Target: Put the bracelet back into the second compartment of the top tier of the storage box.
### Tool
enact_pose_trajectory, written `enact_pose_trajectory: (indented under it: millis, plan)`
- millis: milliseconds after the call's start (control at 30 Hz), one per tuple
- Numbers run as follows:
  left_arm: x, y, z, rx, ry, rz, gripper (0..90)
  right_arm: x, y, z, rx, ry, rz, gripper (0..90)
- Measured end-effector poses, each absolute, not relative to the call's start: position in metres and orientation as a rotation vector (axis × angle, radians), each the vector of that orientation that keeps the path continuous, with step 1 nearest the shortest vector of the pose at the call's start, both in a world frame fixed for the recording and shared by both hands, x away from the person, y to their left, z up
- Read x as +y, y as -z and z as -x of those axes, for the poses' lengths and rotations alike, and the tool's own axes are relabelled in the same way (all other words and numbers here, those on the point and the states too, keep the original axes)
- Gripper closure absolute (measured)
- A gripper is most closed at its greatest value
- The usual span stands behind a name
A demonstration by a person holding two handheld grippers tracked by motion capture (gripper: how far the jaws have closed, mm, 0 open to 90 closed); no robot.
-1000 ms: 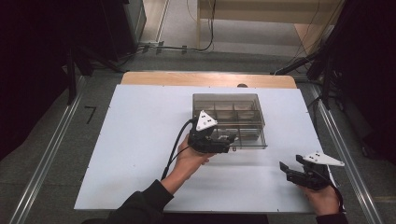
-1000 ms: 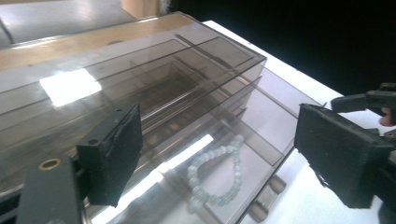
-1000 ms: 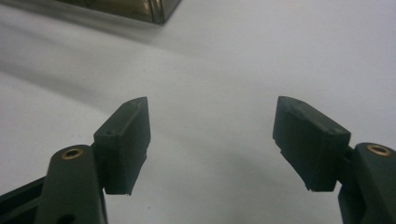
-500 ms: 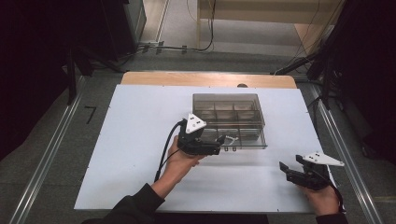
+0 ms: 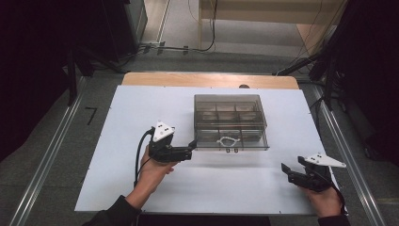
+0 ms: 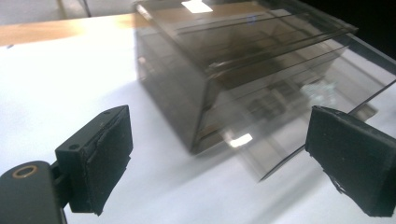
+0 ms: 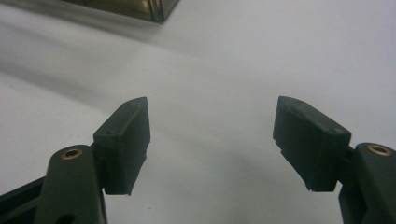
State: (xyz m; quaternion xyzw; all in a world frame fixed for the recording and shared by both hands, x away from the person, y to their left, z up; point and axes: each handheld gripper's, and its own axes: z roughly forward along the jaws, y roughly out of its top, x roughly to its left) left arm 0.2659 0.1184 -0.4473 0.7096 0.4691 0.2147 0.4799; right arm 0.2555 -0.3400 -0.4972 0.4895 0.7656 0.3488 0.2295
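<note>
Seemingly approaching, the left gripper (image 5: pixel 192 147), jaws spread, sits beside the smoky compartment box (image 5: pixel 230 121)'s near-left corner (right gripper (image 5: pixel 289 170) spread, idle), needing a squarer line-up.

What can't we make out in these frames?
- Contents of the smoky transparent plastic compartment box: high view too small; left gripper view blurred by glare and reflections.
- Small white ring-like item at the box's front: too small to identify.
- Box in right gripper view: cut off by the top edge.
- Forearms: cut off by the high view's bottom edge.
</note>
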Motion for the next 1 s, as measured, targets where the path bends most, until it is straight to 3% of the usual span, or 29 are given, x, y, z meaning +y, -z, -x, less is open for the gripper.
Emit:
enact_pose_trajectory:
  millis: [1000]
  plan:
    - [0.205,0.488,-0.229,1.404,-0.595,-1.692,8.1,-0.342,0.494,-0.252,2.092,-0.982,-1.334,23.5]
